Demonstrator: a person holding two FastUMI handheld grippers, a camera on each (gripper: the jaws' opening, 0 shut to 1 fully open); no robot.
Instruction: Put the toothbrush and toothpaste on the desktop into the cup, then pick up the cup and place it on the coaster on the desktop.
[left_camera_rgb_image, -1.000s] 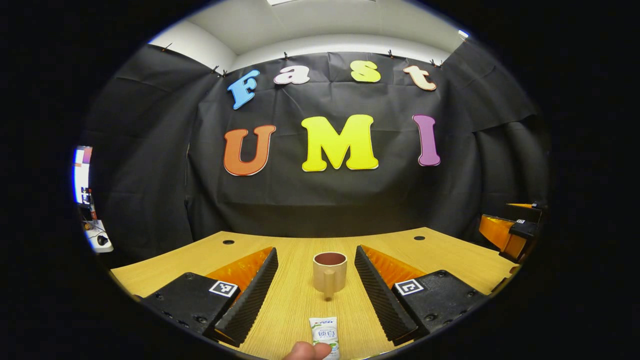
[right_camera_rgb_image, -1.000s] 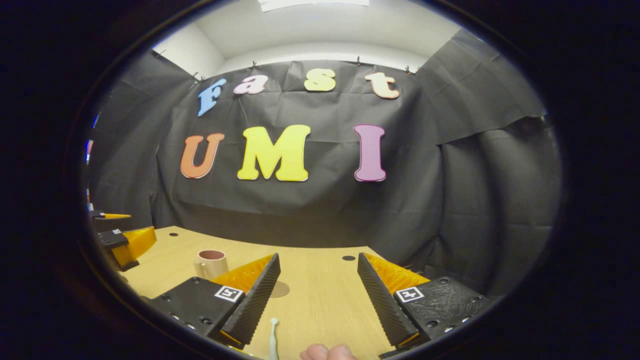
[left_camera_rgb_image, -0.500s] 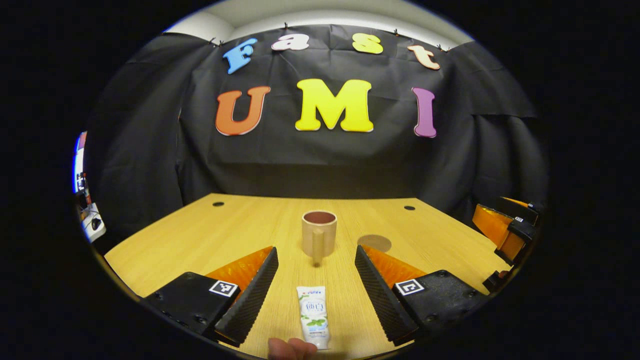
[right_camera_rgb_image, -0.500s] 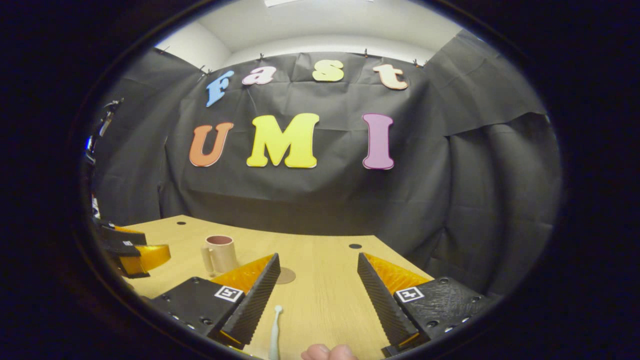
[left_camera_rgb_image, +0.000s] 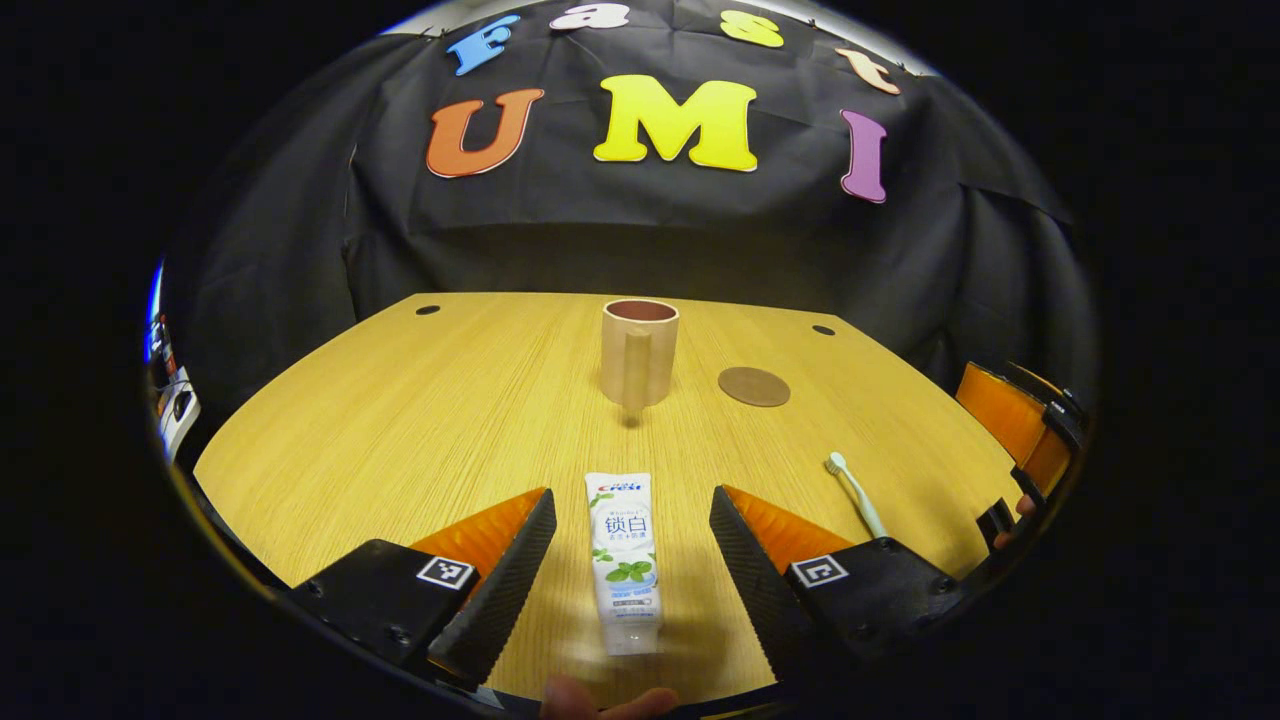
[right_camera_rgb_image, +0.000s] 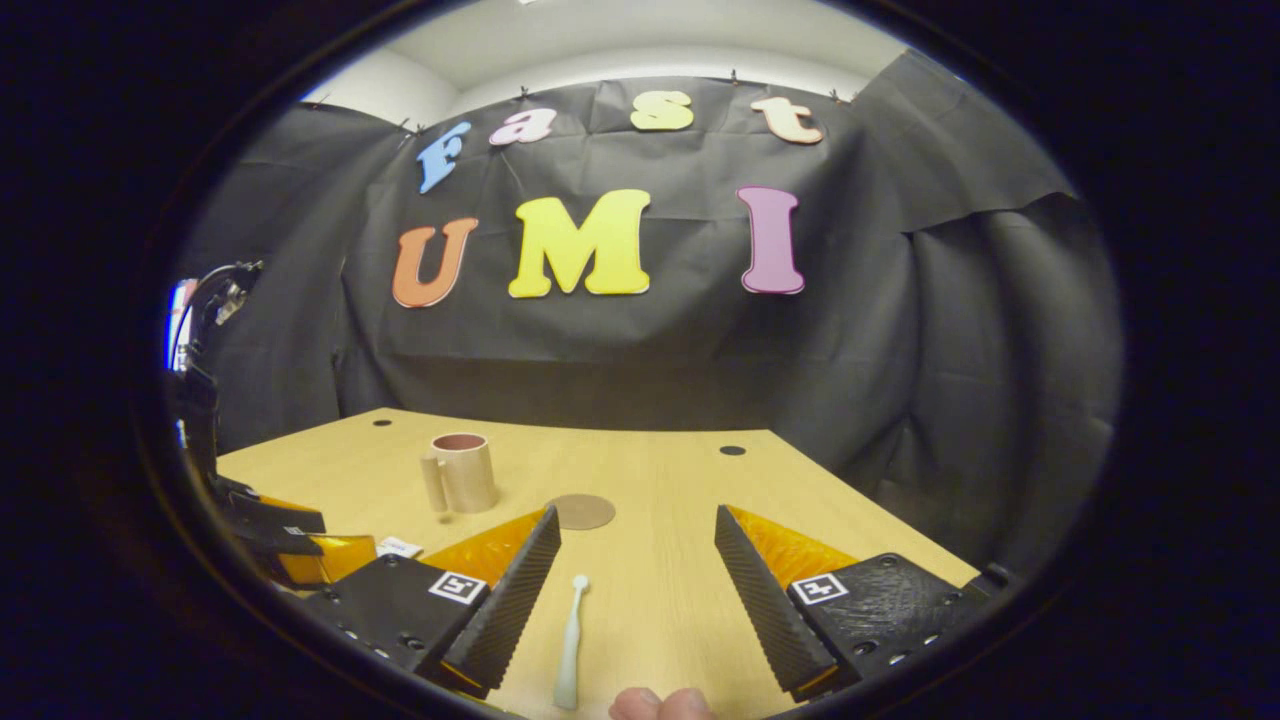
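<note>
Your left gripper (left_camera_rgb_image: 632, 555), spread wide, straddles the soft, light toothpaste (left_camera_rgb_image: 625, 560), cup (left_camera_rgb_image: 639, 351) at twelve o'clock; pinch mid-tube gently.

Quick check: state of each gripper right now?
Left gripper: open, straddling the toothpaste tube, not gripping.
Right gripper: open, holding nothing; toothbrush lies between.

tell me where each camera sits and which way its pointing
Left gripper view: rides on the left tool, angled down at the desk, with the toothpaste lying between its open fingers and a fingertip at the bottom edge.
Right gripper view: rides on the right tool, looking across the desk toward the booth wall, with the toothbrush between its open fingers and fingertips at the bottom edge.
Shared: the cup, the coaster, the toothbrush and the desk; each also catches the other tool at its edge.
</note>
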